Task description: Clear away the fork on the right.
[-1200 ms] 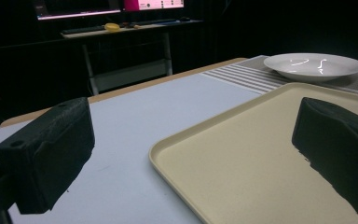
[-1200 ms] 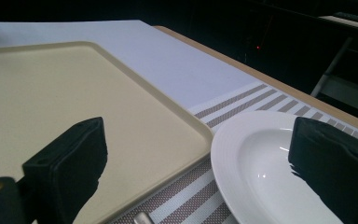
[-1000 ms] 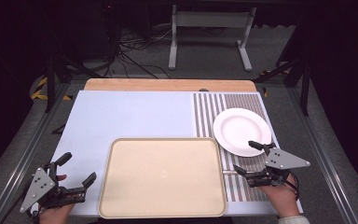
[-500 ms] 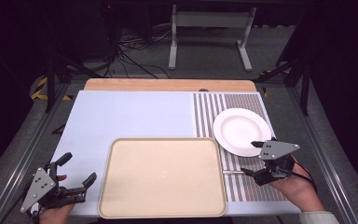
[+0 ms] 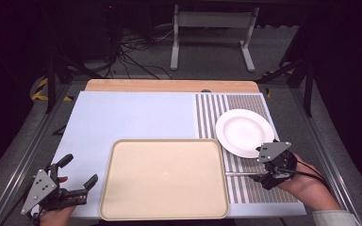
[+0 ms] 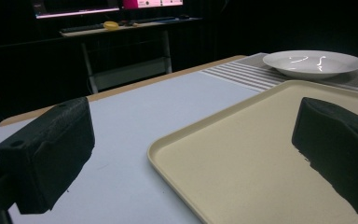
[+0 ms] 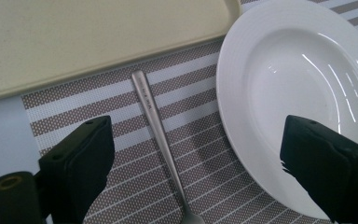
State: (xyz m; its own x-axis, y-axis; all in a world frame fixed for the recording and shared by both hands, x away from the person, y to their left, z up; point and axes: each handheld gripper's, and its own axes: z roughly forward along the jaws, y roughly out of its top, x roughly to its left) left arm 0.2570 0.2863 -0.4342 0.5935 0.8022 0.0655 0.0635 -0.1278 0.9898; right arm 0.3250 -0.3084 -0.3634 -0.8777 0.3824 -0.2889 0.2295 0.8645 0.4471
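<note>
The spoon [image 5: 242, 174] is lying on the striped placemat [image 5: 245, 101] in the high view, its handle pointing toward the beige tray [image 5: 164, 179], between the tray's right edge and the right tongs [image 5: 269, 165]; the white plate [image 5: 244, 132] is sitting on the same placemat just beyond. The right tongs are hovering over the spoon's near end beside the plate's near rim, spread wide and gripping nothing. The left tongs [image 5: 80, 176] are resting at the counter's [image 5: 132, 117] near left corner, just left of the tray, also gaping with nothing in them. In the left gripper view, the two black jaws are standing far apart, one over the pale blue counter [image 6: 135, 116] and the other over the tray [image 6: 242, 154], with the plate [image 6: 314, 63] sitting well beyond on the placemat [image 6: 247, 74]. In the right gripper view, the spoon [image 7: 161, 140] is lying flat on the placemat [image 7: 121, 112] between the wide-open jaws, touching neither, its handle tip reaching close to the tray's [image 7: 98, 32] edge and its bowl end running off the bottom; the plate [image 7: 303, 93] is sitting just beside the spoon, partly under one jaw.
</note>
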